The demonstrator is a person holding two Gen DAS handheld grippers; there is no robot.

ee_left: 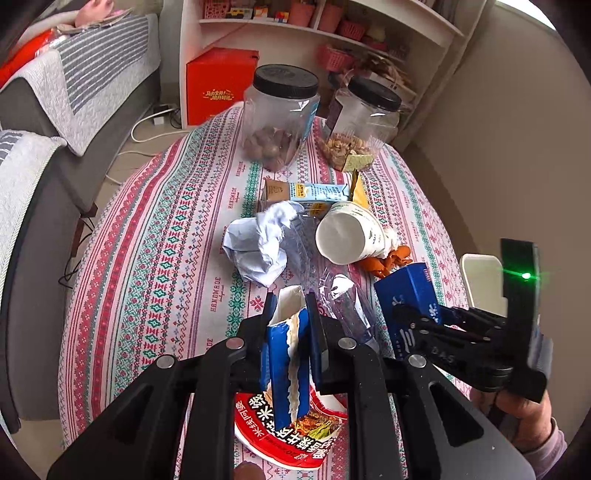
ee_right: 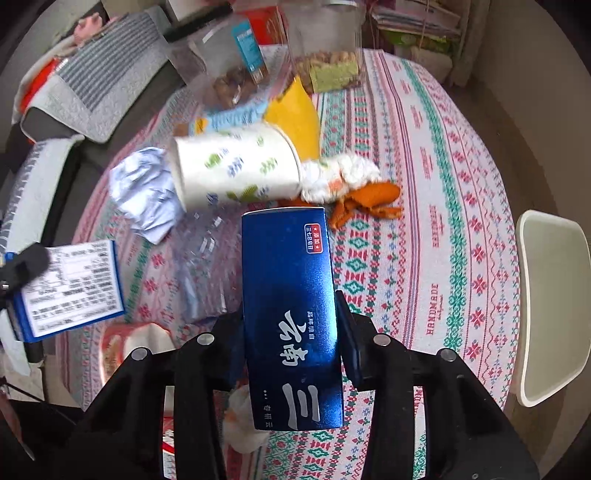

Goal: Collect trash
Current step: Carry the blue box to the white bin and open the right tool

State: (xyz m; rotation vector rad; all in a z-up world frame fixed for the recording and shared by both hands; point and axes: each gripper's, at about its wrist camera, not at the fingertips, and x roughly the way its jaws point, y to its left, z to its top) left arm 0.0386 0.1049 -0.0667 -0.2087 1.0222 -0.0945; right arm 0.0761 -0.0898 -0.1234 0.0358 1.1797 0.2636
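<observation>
My left gripper (ee_left: 290, 306) is shut on a torn blue-and-white carton (ee_left: 286, 354) and holds it upright above a red instant-noodle lid (ee_left: 291, 435). My right gripper (ee_right: 291, 314) is shut on a dark blue box (ee_right: 291, 314) with white characters; it also shows in the left wrist view (ee_left: 410, 299). On the patterned tablecloth lie a crumpled white paper (ee_left: 258, 247), a tipped paper cup (ee_left: 347, 236), clear plastic wrap (ee_left: 343, 299), orange peel (ee_right: 369, 203), a flat milk carton (ee_left: 306, 194) and a yellow wrapper (ee_right: 295, 122).
Two clear jars with black lids (ee_left: 280, 118) (ee_left: 358, 125) stand at the table's far end. A white chair (ee_right: 550, 302) is at the right edge. A grey sofa (ee_left: 44, 147) is on the left, shelves (ee_left: 332, 33) behind.
</observation>
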